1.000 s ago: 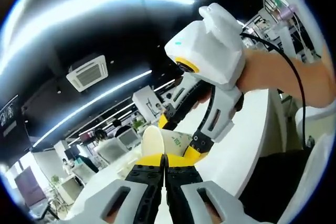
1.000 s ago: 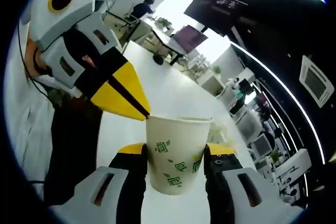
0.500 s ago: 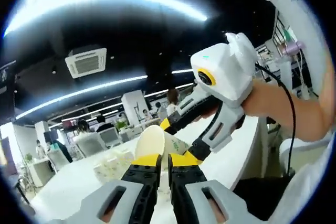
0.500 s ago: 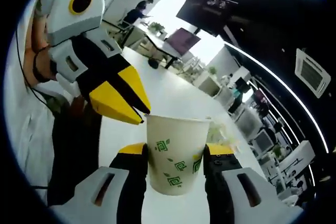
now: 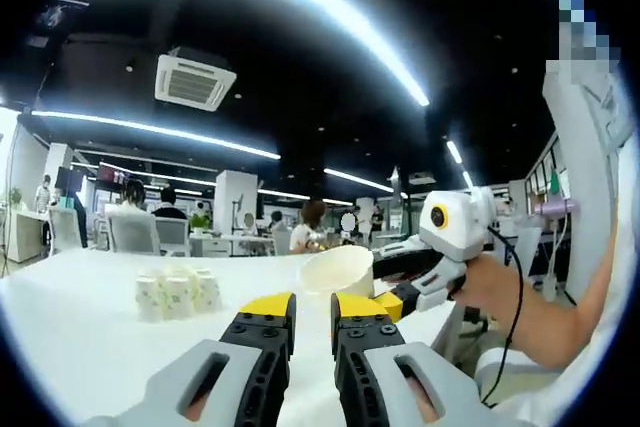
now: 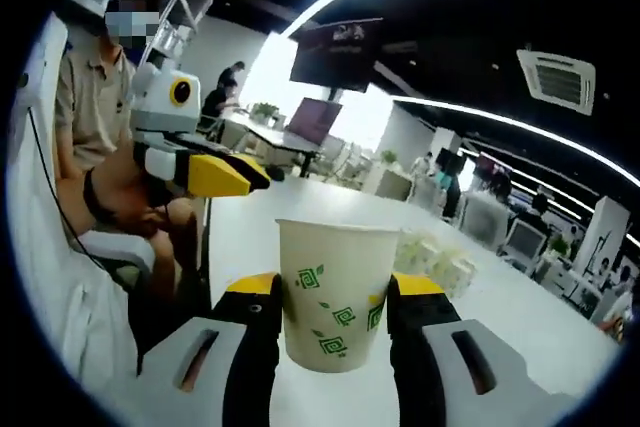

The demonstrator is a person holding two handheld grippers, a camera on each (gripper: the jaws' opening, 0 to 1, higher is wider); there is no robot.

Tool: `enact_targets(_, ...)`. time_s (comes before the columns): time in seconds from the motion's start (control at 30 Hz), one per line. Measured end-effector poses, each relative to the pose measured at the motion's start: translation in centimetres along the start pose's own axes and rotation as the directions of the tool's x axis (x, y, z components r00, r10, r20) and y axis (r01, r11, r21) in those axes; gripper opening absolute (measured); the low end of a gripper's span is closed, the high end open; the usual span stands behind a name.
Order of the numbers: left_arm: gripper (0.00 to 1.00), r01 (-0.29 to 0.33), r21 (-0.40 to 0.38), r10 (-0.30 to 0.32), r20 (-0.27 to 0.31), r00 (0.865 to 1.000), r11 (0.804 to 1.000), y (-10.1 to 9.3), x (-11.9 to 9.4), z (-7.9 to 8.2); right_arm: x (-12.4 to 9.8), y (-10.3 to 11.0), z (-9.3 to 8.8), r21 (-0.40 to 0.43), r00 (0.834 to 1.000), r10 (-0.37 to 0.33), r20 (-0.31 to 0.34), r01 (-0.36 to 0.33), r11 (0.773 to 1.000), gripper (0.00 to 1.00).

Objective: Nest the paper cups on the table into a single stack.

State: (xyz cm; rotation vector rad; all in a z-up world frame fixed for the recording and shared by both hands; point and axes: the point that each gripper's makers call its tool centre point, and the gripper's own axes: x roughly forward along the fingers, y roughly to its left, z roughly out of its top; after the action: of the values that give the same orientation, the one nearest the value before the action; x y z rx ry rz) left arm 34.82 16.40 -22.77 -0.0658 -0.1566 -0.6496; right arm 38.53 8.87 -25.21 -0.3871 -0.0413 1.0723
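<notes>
A white paper cup [image 6: 335,267] with green leaf prints stands upright between my right gripper's [image 6: 333,297] jaws, which are shut on its sides. In the left gripper view the same cup [image 5: 340,269] shows tilted, mouth toward me, held by the right gripper [image 5: 378,279] just beyond my own jaws. My left gripper [image 5: 313,312] is open with a narrow gap and nothing in it. It shows as a yellow beak [image 6: 225,175] well to the left of the cup, apart from it. A cluster of loose paper cups [image 5: 178,292] [image 6: 432,252] stands on the white table [image 5: 80,347].
The person holding the grippers sits on a white chair [image 6: 60,277] at the table's edge, with an arm [image 5: 530,292] reaching in. The white table [image 6: 520,317] stretches far ahead. Office desks, chairs and people [image 5: 135,217] stand in the background.
My left gripper's jaws, shut at the cup's rim a second ago, have parted and drawn back from the cup. The right gripper keeps its hold on the cup. Both cameras have swung.
</notes>
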Motion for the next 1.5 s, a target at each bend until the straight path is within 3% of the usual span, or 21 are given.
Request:
enact_targets(0.27,0.15,0.003,-0.012,-0.003,-0.003,1.000,1.000,-0.2,0.2,-0.2,-1.1,-0.6,0.9,0.130,0.992,-0.023,0.127,0.006,0.991,0.43)
enact_targets(0.73,0.15,0.000,-0.018,-0.001,-0.020,1.000,1.000,0.4,0.3,-0.8,1.2,-2.0,3.1,0.164,0.972,-0.044,0.231,0.006,0.986,0.43)
enact_targets(0.9,0.15,-0.010,-0.019,0.009,-0.022,1.000,1.000,0.8,0.1,-0.8,2.5,-2.9,3.3,0.179,0.969,-0.052,0.240,0.008,0.984,0.43)
enact_targets(1.17,0.15,-0.027,-0.024,0.027,-0.020,0.999,0.999,1.7,-0.2,-0.8,5.4,-4.2,2.6,0.275,0.962,-0.042,0.270,-0.036,0.961,0.44)
enact_targets(1.5,0.15,-0.039,-0.024,0.038,-0.018,0.999,0.999,2.4,-0.5,-0.8,8.9,-4.0,-0.3,0.243,0.979,-0.031,0.203,-0.020,0.970,0.44)
